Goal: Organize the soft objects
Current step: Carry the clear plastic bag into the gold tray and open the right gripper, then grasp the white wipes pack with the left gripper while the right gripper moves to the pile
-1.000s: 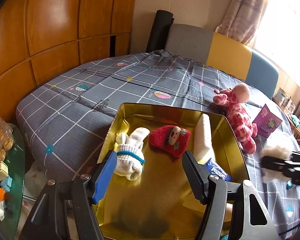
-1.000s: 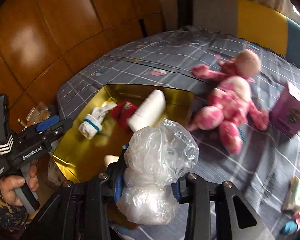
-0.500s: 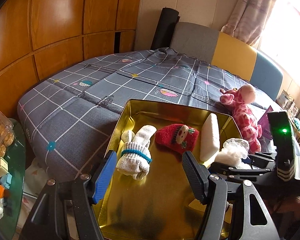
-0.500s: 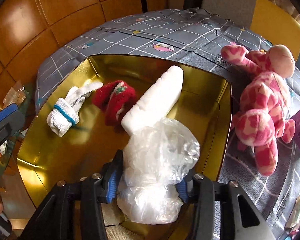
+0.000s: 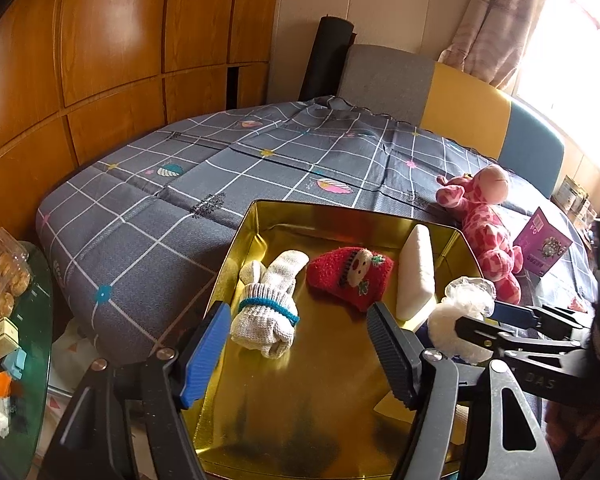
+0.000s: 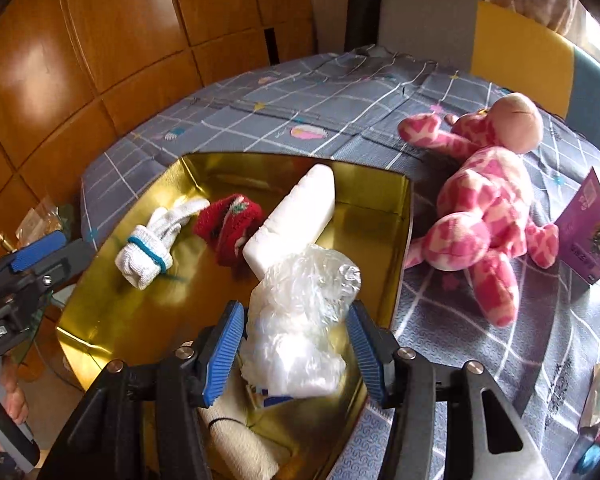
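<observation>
The right tongs [image 6: 296, 350] have just been opening: their blue pads stand clear on either side of the clear plastic bag of white stuffing [image 6: 300, 320], which rests in the near right corner of the gold tin tray [image 6: 112, 312], against the white foam block [image 6: 292, 220]. The left tongs [image 5: 296, 354] hang open and empty over the tray. A pink giraffe plush [image 6: 484, 208] lies on the bed beside the tray.

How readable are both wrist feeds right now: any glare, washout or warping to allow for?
Left wrist view: window blown out white at upper right; gold tin mirrors dark smudges on its floor. Right wrist view: sharp; sheen on wood panels. Both views: fisheye bends the edges, corners black.
</observation>
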`<state>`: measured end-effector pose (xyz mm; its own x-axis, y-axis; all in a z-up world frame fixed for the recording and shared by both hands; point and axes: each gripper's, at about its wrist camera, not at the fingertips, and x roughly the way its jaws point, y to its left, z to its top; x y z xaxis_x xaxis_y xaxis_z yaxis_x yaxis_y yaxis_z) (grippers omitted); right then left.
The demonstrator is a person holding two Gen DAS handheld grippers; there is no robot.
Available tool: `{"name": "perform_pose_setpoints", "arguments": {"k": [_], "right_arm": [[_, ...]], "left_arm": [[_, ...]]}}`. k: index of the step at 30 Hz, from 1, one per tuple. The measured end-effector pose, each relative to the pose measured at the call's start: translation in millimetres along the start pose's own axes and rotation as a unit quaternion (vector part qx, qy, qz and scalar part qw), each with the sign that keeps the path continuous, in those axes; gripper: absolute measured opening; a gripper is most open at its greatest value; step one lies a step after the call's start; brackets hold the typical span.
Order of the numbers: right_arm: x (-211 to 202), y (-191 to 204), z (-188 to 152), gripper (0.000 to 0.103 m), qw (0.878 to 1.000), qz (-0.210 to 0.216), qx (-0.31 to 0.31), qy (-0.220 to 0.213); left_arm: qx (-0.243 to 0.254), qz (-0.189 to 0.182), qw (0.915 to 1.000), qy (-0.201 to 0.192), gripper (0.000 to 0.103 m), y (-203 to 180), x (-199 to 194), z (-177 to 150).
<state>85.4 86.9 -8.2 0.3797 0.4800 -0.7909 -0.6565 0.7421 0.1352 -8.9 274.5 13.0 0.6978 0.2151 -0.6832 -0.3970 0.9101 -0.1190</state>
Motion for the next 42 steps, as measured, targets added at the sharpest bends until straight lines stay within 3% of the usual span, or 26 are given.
{"name": "perform_pose_setpoints", "arguments": {"k": [16,29,36,42], "right_arm": [[-52,-25,-32,0.054,0.999,-0.034,0.002,-0.027],[-87,-98,-59,0.054,0.993,-0.108,0.043,-0.03],[-114,-160,-72,0.054,0.981,-0.172,0.086,-0.037],[-142,-226,-97,0.054,0.958,-0.235,0.162,-0.044]], "left_arm": [[0.02,-0.007,0.9997,-0.012,0.075,-16,-13,1],[0.066,-0.024,0.9974,-0.017,0.075,-48,-21,3],[0.101,-0.043,0.9939,-0.017,0.075,-77,-23,4],[0.123,-0.065,0.9902,-0.016,0.075,-102,-24,6]]}}
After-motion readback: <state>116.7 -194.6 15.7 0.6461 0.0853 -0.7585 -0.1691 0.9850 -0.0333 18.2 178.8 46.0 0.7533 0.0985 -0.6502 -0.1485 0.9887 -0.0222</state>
